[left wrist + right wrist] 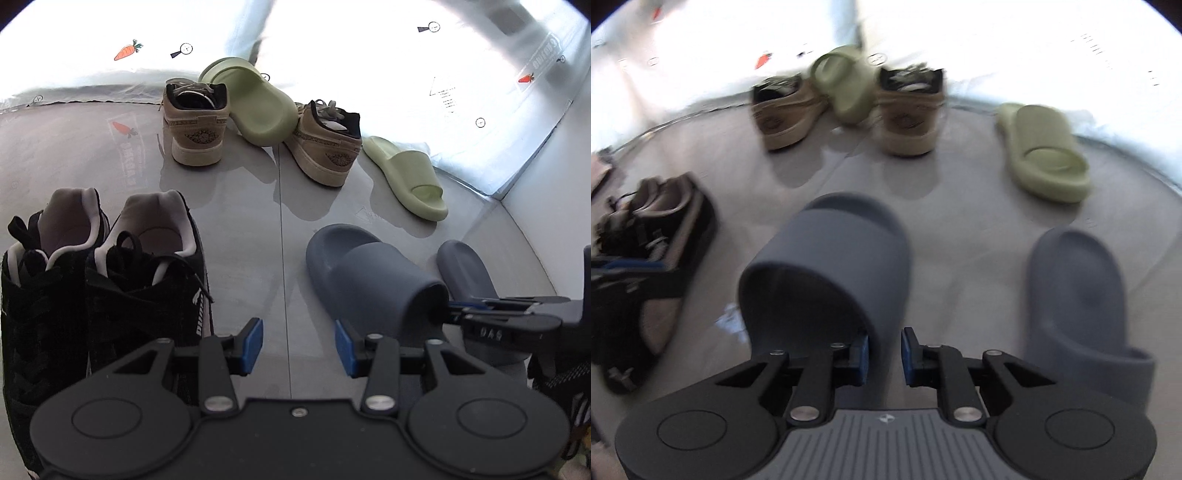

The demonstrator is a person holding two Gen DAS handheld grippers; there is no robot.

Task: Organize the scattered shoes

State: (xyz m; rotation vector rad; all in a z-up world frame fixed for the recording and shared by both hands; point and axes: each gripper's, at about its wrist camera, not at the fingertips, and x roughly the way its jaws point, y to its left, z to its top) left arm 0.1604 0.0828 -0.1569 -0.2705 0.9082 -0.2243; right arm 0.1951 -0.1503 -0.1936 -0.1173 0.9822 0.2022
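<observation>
two blue slides sit on the grey floor: the right tool closes on the strap edge of the left blue slide, the other blue slide just beside it; the left tool hangs open and empty beside paired black sneakers

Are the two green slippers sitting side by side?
No, one green slipper leans between the tan sneakers, while the other slipper lies apart to their right.
</observation>
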